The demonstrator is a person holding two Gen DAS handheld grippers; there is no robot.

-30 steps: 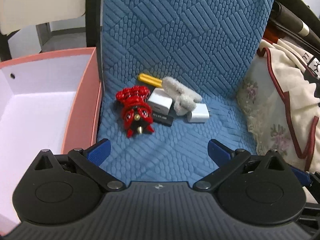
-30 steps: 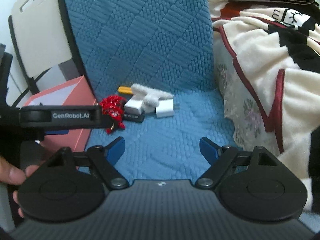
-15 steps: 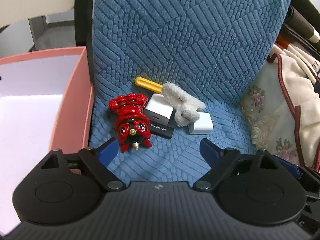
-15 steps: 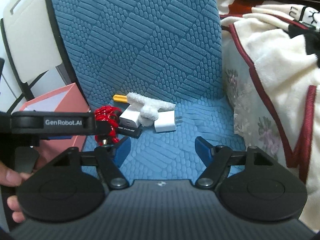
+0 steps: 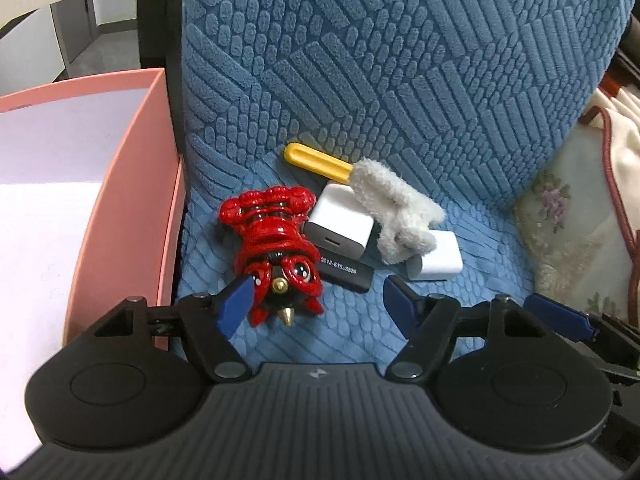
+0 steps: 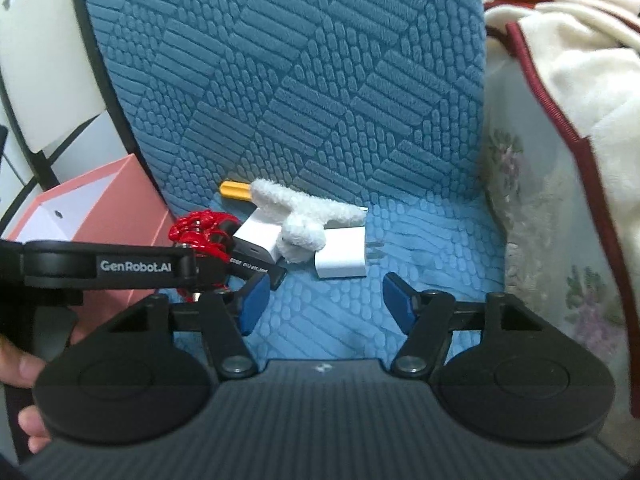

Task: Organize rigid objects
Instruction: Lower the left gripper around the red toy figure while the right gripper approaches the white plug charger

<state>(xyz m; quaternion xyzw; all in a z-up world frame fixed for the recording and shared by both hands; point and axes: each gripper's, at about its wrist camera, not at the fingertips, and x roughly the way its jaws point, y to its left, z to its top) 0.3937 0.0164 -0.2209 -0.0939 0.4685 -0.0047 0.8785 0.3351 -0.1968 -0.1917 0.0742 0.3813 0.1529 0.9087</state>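
The step in hand looks like the approach to a first pick. The left gripper (image 5: 316,300) sits low over the blue quilted chair seat (image 5: 352,332), jaws wide and holding nothing, its left fingertip just beside the red toy figure (image 5: 276,248). The toy is glossy, hard and knobbly, lying at 12 o'clock from the gripper. Next, the jaws would need to straddle the toy's body, close, then carry it to the pink box (image 5: 132,208) at 9 o'clock. At 1 o'clock lie a white charger block (image 5: 340,228), a black bar with printed digits (image 5: 348,272), a second white plug adapter (image 5: 438,258), and a yellow-handled fluffy brush (image 5: 396,208). The right gripper (image 6: 324,304) hovers open, its jaws wide, toward the adapter.
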